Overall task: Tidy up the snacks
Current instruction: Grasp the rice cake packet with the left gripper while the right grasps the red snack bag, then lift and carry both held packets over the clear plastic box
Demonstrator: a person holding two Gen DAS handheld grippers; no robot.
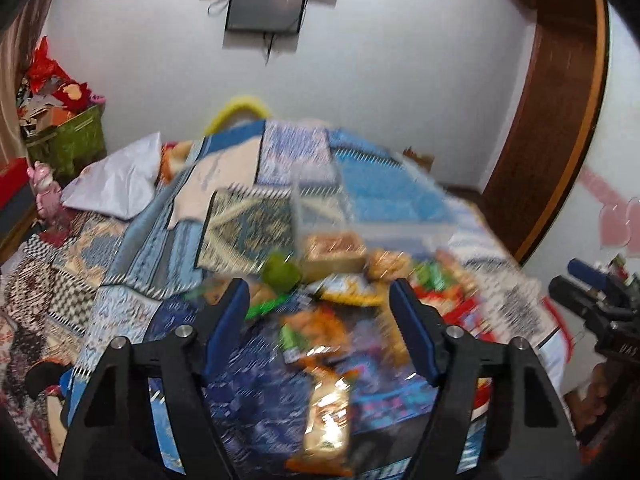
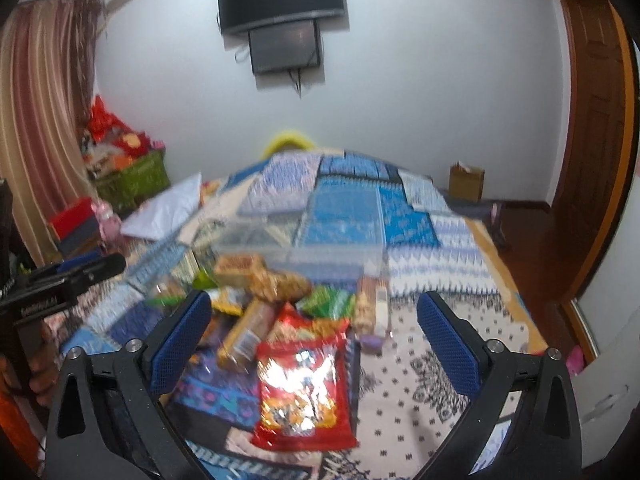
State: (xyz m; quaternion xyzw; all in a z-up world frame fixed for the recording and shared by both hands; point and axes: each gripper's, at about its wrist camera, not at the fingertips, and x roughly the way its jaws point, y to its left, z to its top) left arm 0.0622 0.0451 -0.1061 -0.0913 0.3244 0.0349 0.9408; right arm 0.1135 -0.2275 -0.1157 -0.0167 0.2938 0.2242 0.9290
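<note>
Left gripper (image 1: 320,300): jaws wide apart, nothing between them, above the bed.
Right gripper (image 2: 314,312): jaws wide apart, nothing held.
Snack pile (image 2: 280,304): on the patchwork quilt (image 2: 348,200), just ahead of both grippers, blurred.
Red snack bag (image 2: 302,384): between the right fingers, lying flat, untouched.
Orange packet (image 1: 326,412): below and between the left fingers.
Clear container (image 2: 296,244): beyond the pile.

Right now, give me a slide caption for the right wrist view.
Open right gripper hovers above a red snack bag in a snack pile on a patchwork bedspread, clear container behind.
</note>
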